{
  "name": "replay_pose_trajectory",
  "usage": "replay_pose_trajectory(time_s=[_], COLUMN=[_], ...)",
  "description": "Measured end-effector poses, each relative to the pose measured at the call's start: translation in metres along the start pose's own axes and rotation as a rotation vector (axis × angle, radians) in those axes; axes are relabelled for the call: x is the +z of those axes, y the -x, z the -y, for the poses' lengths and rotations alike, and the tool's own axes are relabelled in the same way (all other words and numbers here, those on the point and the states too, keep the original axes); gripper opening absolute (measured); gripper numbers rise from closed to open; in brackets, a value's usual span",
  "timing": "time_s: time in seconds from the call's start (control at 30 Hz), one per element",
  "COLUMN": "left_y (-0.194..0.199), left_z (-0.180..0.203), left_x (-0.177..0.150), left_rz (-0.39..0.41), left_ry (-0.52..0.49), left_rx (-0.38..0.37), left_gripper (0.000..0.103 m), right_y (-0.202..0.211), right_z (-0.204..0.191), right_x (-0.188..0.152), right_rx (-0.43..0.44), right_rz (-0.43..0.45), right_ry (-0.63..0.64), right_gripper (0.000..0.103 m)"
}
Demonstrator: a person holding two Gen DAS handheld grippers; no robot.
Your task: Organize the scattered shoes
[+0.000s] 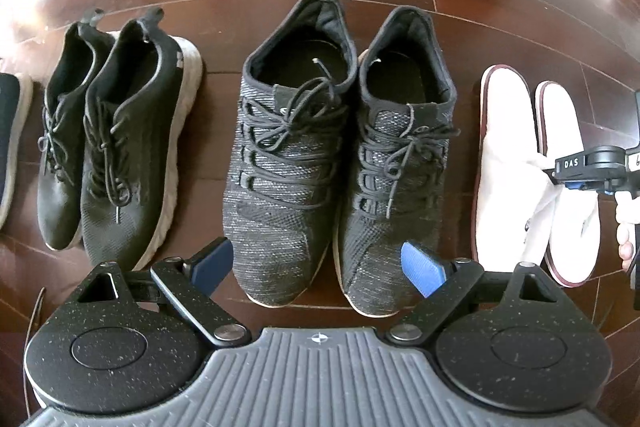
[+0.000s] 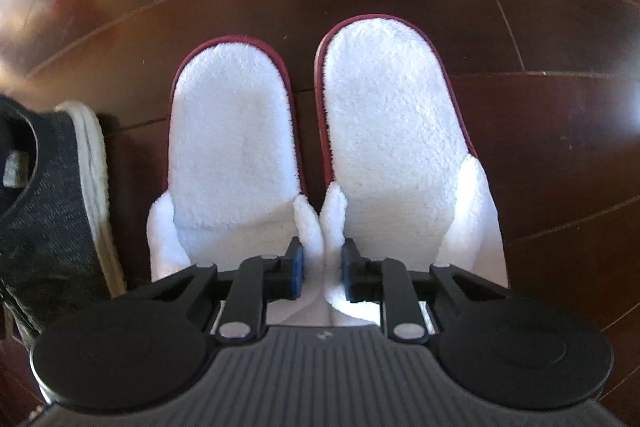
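Two white slippers (image 2: pixel 312 131) with dark red edging lay side by side on the dark wooden floor (image 2: pixel 540 131), heels pointing away from the right wrist camera. The right gripper (image 2: pixel 323 277) was clamped on the inner edges of both toe covers, which were pinched together between its blue pads (image 2: pixel 297 277). Just left of the slippers in that view sat the side of a grey knit sneaker with a white sole (image 2: pixel 52 211).

From the left wrist camera, the grey knit sneakers (image 1: pixel 336 163) stood as a pair in the middle, touching each other, toes toward the camera. The left gripper (image 1: pixel 320 267) hung over their toes with its jaws spread wide and nothing between them. A pair of black sneakers with white soles (image 1: pixel 116 147) stood to the left, close together, and the edge of another dark shoe (image 1: pixel 12 139) showed at the far left. The slippers sat to the right, with a person's fingers (image 1: pixel 624 227) visible at the frame edge
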State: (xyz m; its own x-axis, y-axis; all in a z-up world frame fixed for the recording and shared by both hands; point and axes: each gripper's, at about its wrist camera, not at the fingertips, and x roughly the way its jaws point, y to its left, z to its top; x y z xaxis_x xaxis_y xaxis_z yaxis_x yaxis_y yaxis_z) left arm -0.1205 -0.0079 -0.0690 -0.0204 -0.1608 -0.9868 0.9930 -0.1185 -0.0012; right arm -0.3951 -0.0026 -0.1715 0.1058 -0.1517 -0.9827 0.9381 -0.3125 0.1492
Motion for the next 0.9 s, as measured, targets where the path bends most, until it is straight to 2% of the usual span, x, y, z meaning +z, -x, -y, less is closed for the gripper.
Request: replay_pose_trajectory(time_s=[0.43, 0.53, 0.67, 0.9], left_y=[0.004, 0.004, 0.003, 0.005], left_z=[0.023, 0.027, 0.034, 0.052], left_x=[-0.007, -0.009, -0.01, -0.01], left_rz=[0.024, 0.028, 0.039, 0.077], left_ry=[-0.062, -0.078, -0.096, -0.152], left_rx=[0.0, 0.004, 0.012, 0.008], left_gripper=[0.094, 0.094, 0.094, 0.094], right_y=[0.042, 0.055, 0.075, 0.093], right_z=[0.039, 0.06, 0.102, 0.159], right_x=[-0.024, -0.03, -0.038, -0.036], right_rx=[0.046, 0.067, 0.108, 0.093], right_rz=[0.106, 0.152, 0.242, 0.308], right_ry=[-0.111, -0.187, -0.352, -0.516], right_gripper=[0.017, 0.017, 0.017, 0.017])
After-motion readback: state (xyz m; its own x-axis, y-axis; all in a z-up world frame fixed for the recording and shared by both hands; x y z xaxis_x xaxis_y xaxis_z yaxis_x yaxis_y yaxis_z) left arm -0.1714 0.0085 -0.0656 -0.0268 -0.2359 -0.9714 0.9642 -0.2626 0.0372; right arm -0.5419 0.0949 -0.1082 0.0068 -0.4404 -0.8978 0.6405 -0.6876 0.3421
